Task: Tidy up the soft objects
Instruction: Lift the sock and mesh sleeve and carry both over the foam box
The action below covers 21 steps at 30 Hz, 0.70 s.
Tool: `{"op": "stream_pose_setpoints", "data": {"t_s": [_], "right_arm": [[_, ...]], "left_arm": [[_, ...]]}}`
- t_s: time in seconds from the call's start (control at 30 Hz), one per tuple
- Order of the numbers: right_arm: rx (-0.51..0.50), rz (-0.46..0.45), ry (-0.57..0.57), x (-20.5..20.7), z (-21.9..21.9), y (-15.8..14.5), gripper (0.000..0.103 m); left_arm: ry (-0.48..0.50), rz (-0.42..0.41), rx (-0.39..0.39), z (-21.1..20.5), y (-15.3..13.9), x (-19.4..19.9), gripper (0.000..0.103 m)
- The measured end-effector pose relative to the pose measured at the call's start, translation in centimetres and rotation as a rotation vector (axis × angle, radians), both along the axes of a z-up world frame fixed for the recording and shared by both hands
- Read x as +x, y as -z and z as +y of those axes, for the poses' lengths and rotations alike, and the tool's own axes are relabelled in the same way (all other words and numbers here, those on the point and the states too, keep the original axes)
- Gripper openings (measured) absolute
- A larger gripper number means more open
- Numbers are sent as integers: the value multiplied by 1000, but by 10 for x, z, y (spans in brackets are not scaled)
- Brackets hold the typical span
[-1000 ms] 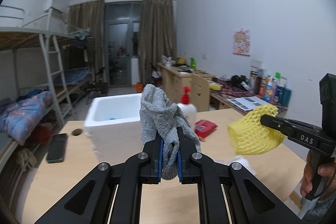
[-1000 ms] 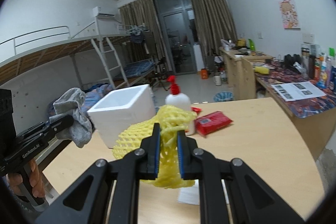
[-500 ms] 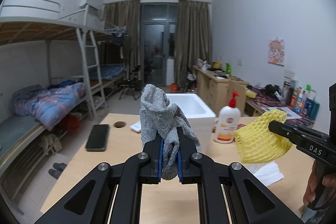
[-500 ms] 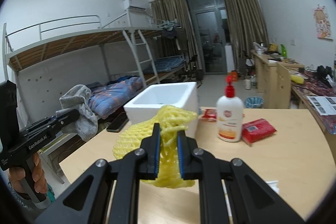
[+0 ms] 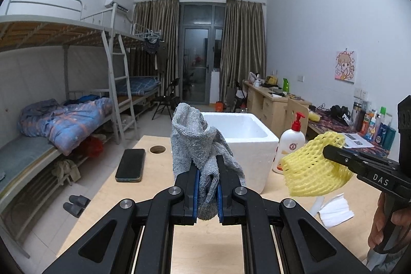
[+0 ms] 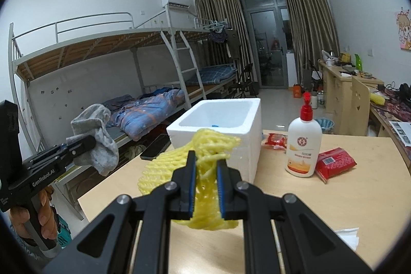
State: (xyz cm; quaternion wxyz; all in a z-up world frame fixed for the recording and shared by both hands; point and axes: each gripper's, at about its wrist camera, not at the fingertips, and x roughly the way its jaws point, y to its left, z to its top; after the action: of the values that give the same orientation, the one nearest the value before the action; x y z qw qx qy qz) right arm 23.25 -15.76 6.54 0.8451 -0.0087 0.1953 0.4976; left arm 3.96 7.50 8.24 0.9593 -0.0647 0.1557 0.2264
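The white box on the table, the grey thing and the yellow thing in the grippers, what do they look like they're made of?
White box: likely expanded polystyrene foam; thick matte walls, faintly grainy surface.
Grey cloth: knitted fabric, perhaps a sock; visible ribbed weave, limp folds.
Yellow net: probably foam mesh fruit sleeve; soft open lattice, squashed between the pads.

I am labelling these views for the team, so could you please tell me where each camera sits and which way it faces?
Left wrist: on the left gripper, facing forward over its fingers clamped on the grey sock, toward the foam box; the right gripper and its hand show.
Right wrist: on the right gripper, over fingers clamped on the yellow foam net; the left gripper and its hand show.
Shared: box, pump bottle, table, bunk beds.
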Motion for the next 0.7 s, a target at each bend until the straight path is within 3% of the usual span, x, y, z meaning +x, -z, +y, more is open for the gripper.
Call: {"op": "stream_pose_setpoints", "data": {"t_s": [0.37, 0.7], "right_arm": [[-12, -11, 19, 3, 3, -6, 17], [-15, -55, 41, 8, 10, -33, 17]], "left_arm": [[18, -8, 20, 2, -8, 10, 11], [61, -15, 33, 2, -32, 28, 11]]}}
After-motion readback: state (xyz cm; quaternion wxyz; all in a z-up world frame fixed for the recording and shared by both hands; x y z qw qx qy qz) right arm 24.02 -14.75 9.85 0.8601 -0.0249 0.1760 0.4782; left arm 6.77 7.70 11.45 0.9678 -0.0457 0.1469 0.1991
